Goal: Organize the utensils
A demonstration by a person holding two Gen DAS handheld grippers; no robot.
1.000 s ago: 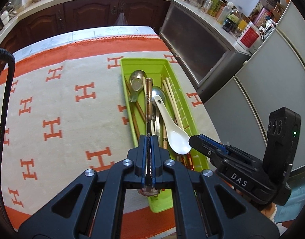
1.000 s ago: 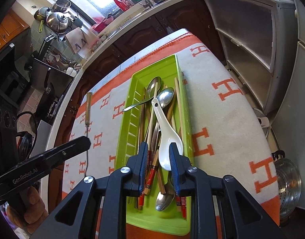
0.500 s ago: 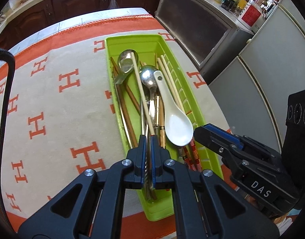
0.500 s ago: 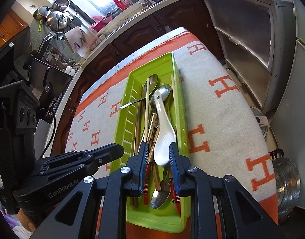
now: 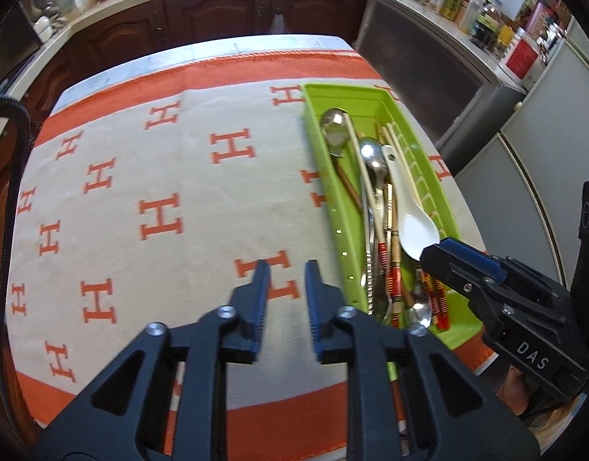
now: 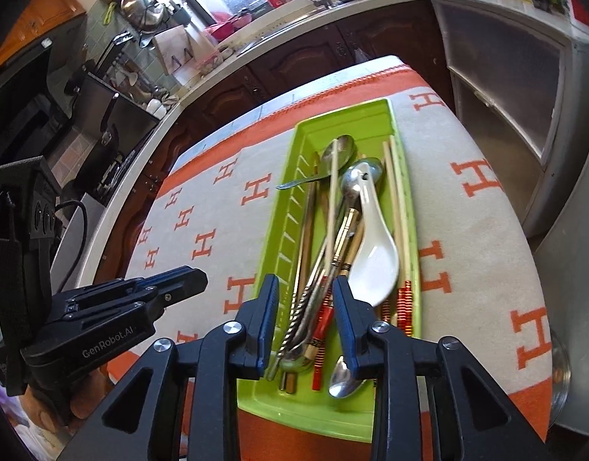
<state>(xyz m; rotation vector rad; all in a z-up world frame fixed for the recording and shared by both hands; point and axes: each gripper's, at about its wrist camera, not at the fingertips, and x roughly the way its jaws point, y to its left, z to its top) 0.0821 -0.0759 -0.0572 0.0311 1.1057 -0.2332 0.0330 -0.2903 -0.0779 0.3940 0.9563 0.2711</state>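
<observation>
A green tray (image 5: 382,94) (image 6: 379,111) lies on the right part of the table and holds a white ceramic spoon (image 5: 415,226) (image 6: 373,265), metal spoons (image 6: 340,150), chopsticks (image 6: 396,192) and other utensils. My left gripper (image 5: 286,269) is open and empty over the cloth, just left of the tray's near end. My right gripper (image 6: 304,288) is open and empty above the tray's near end; it also shows in the left wrist view (image 5: 463,261).
A beige cloth with orange H marks (image 5: 160,215) covers the table. Dark cabinets and a counter with a sink (image 6: 294,30) stand behind. A grey cabinet (image 5: 428,61) and jars stand to the right. A steel pot (image 6: 559,368) sits low beside the table.
My left gripper has let go of the gold-handled utensil into the tray, opened, and moved left off the tray. My right gripper has opened a little wider.
</observation>
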